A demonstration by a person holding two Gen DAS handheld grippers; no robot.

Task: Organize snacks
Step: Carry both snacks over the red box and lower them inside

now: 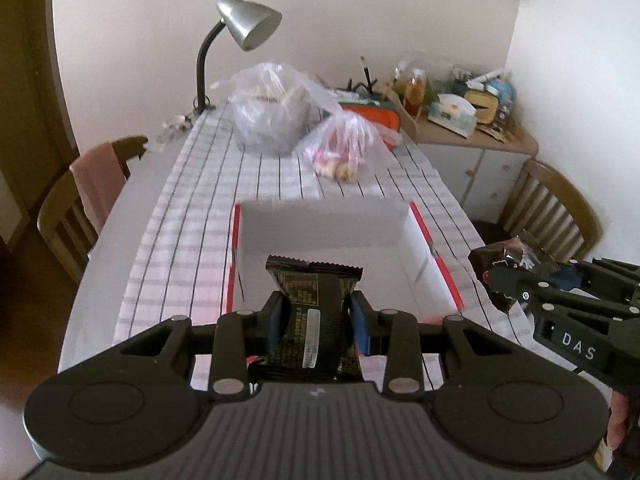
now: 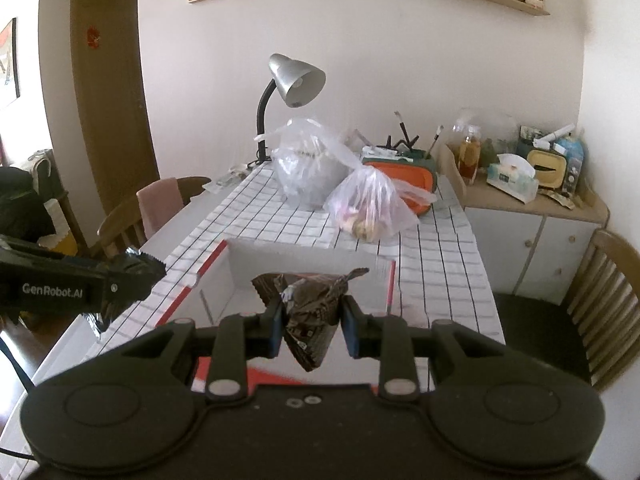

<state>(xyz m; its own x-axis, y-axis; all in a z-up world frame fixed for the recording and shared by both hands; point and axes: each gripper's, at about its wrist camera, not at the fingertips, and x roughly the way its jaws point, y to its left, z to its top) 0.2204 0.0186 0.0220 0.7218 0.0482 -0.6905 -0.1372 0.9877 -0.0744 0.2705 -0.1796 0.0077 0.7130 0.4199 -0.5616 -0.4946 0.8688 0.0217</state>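
Snack packets are clamped in both grippers. A black packet (image 1: 314, 312) is pinched by the left gripper (image 1: 316, 318) above the white box (image 1: 320, 224). A crumpled wrapper (image 2: 310, 312) is squeezed by the right gripper (image 2: 312, 322).

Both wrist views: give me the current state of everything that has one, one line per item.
Left hand-held gripper: shut on black snack packet, held above the box.
Right hand-held gripper: shut on crumpled dark snack packet, held above the box.
White box with red edges: open-topped, on the tablecloth; no snacks visible inside.
Large clear plastic bag: bunched at top, full.
Small clear plastic bag: bunched at top, holding snacks.
Desk lamp: appears off.
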